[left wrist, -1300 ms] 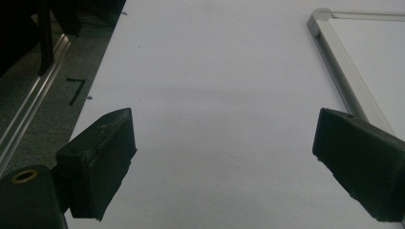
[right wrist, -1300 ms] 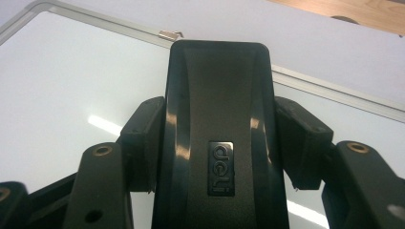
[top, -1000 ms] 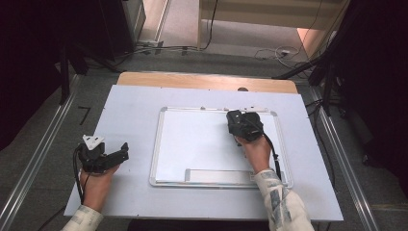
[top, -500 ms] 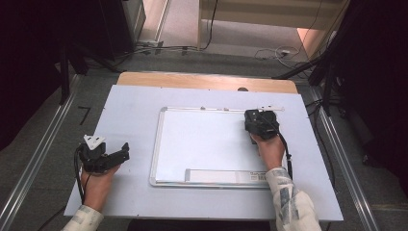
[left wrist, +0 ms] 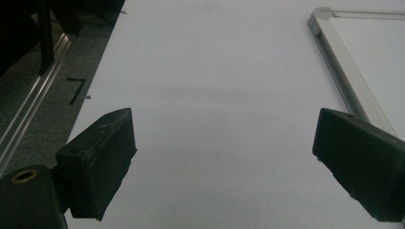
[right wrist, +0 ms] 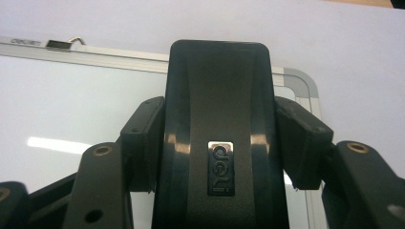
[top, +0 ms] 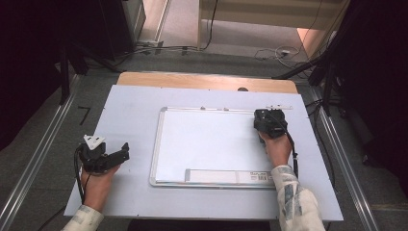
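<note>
A white whiteboard (top: 207,144) with a silver frame lies flat in the middle of the pale table (top: 130,115). My right gripper (top: 269,121) rests over the board's far right corner and is shut on a black eraser (right wrist: 219,109) with a small silver logo. In the right gripper view both pads (right wrist: 143,143) press the eraser's sides, and the board's rounded corner (right wrist: 305,81) lies just behind it. My left gripper (top: 118,155) sits on the table left of the board, open. In the left gripper view nothing lies between its fingers (left wrist: 102,162), and the board's frame (left wrist: 344,71) runs at the right.
A label strip (top: 226,176) runs along the board's near edge. A thin white stick (top: 279,107) lies just beyond its far right corner. A wooden panel (top: 207,81) borders the table's far side. Metal rails (top: 38,159) flank the table, and cables cross the floor beyond.
My right gripper has slid to the right across the board with the eraser, from its upper middle to its far right corner. The left gripper has stayed put.
</note>
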Available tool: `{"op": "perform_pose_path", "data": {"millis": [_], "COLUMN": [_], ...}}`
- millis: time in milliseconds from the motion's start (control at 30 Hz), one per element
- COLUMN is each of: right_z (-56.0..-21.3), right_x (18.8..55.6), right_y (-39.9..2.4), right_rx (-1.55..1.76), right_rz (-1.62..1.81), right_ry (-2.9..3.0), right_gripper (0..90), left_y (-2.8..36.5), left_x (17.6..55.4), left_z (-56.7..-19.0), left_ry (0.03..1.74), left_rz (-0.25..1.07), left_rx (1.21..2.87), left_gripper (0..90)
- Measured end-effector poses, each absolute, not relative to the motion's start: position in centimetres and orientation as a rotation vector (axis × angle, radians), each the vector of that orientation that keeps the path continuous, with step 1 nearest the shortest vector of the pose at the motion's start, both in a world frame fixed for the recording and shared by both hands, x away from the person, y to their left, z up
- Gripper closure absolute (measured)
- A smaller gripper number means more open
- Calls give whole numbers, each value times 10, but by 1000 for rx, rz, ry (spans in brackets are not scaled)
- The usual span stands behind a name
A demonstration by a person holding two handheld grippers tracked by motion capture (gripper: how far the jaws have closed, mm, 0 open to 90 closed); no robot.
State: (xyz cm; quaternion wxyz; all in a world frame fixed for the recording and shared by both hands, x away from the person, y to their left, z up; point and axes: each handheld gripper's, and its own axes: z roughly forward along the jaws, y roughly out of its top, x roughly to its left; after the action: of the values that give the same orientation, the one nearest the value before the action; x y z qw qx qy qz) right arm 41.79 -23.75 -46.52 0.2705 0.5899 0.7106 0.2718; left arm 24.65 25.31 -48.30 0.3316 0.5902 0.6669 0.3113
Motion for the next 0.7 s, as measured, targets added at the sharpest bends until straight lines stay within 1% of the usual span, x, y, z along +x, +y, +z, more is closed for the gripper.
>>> {"op": "perform_pose_path", "data": {"millis": [500,700], "right_z": [-479,-480], "right_x": [434,438], "right_y": [-259,-262], "right_rx": [1624,1654], "right_rz": [663,697], "right_ry": [1911,1906], "right_gripper": [381,381], "left_y": [254,253], "left_x": [247,248], "left_z": [-484,-485], "left_ry": [1748,1751], "left_rz": [814,812], "left_rx": [1545,1547], "left_gripper": [78,79]}}
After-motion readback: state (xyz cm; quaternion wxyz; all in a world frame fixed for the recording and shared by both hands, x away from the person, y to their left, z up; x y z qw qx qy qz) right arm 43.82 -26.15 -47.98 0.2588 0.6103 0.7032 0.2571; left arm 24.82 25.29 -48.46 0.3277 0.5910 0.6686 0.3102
